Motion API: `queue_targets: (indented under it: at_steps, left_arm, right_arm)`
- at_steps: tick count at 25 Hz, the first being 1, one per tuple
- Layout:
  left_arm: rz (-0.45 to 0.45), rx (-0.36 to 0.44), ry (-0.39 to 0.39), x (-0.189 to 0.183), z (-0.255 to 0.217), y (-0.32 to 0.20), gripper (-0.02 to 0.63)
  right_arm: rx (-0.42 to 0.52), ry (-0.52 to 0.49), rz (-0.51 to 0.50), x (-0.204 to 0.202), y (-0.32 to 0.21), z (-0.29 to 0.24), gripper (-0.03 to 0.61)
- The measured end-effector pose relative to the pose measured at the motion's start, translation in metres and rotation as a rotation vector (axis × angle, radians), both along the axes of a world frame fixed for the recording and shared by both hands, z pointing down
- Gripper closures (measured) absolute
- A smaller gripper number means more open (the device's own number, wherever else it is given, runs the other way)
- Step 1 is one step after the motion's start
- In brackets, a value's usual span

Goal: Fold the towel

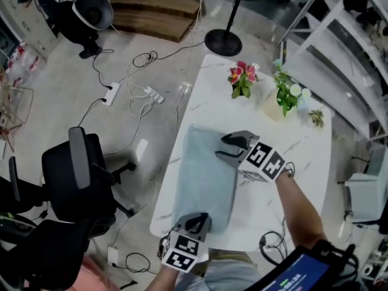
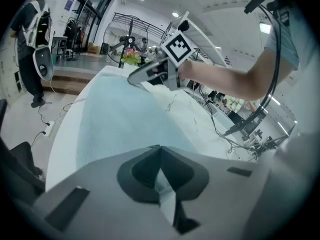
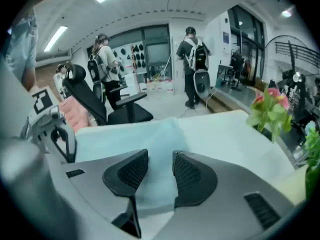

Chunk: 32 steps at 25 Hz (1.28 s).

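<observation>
Towel flat on white table, near edge clenched in left gripper; right gripper released, parted above it. Pale pot holding greenery.

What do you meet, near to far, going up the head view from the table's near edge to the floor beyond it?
In order: left gripper → towel → pink flowers → fan base.

1 towel, 2 tools, 1 table.
</observation>
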<state>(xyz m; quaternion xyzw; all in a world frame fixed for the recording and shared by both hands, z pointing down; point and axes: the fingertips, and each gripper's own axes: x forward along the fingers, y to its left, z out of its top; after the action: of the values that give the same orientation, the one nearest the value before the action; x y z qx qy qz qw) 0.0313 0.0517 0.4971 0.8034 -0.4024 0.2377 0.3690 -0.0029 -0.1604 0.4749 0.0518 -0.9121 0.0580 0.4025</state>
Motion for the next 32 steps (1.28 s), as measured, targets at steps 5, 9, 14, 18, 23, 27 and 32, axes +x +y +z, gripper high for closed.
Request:
queue_targets:
  at_steps: [5, 9, 14, 18, 23, 27, 32]
  left_arm:
    - [0.006, -0.015, -0.033, 0.002, 0.003, 0.001, 0.606]
    - [-0.003, -0.032, -0.039, 0.014, 0.005, 0.001, 0.606]
    - [0.039, -0.043, -0.030, 0.049, 0.005, 0.006, 0.606]
    - [0.088, -0.048, -0.013, 0.083, 0.005, 0.013, 0.606]
    - [0.128, -0.052, -0.018, 0.111, 0.006, 0.016, 0.606]
    - [0.058, -0.074, 0.034, 0.106, 0.000, 0.011, 0.604]
    - [-0.131, -0.055, 0.141, 0.081, -0.029, -0.003, 0.604]
  right_arm:
    - [0.019, 0.052, -0.012, 0.021, 0.008, 0.027, 0.408]
    - [-0.005, 0.081, -0.017, 0.048, 0.008, 0.029, 0.408]
    - [-0.041, 0.119, 0.004, 0.094, 0.012, 0.030, 0.408]
    - [-0.077, 0.167, 0.012, 0.135, 0.018, 0.033, 0.408]
    - [-0.099, 0.172, 0.038, 0.167, 0.022, 0.035, 0.408]
    - [-0.126, 0.083, 0.017, 0.158, 0.018, 0.016, 0.385]
    - [-0.191, -0.023, 0.138, 0.179, -0.030, -0.005, 0.336]
